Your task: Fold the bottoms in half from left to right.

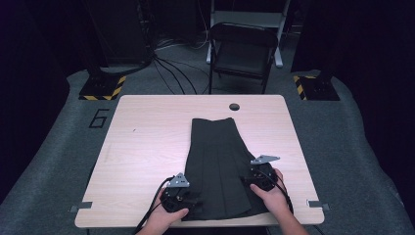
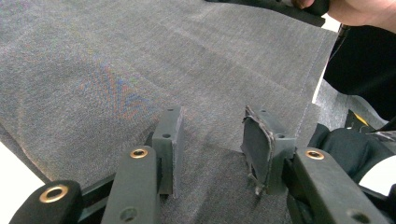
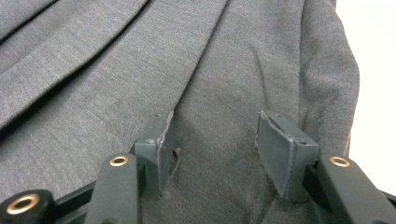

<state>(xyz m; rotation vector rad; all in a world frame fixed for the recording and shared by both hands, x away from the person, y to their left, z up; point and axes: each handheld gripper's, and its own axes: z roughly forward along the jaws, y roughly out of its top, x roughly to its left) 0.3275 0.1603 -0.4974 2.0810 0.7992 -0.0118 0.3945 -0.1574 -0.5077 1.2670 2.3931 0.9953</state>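
Skirt (image 1: pixel 218 166), dark and pleated, lay flat along the middle of the pale wooden worktop (image 1: pixel 147 142), its narrow waistband toward the far edge near a small round hole (image 1: pixel 234 106) and its wide hem at the near edge; we held the left gripper (image 1: pixel 188 199) at the hem's left corner and the right gripper (image 1: pixel 248 180) at the skirt's right edge, a little farther up; in the left gripper view the grey cloth (image 2: pixel 140 70) spread under and beyond the pads (image 2: pixel 169 140), which stood apart with fabric lying between them but not pinched, so that gripper was released; in the right gripper view the folds of the skirt (image 3: pixel 140 70) ran diagonally, and the pads (image 3: pixel 161 140) likewise stood parted over the cloth without pressing it, so it too was released; beyond the worktop a folding chair (image 1: pixel 242 51) stood on the grey floor (image 1: pixel 58 127), well apart from the skirt.
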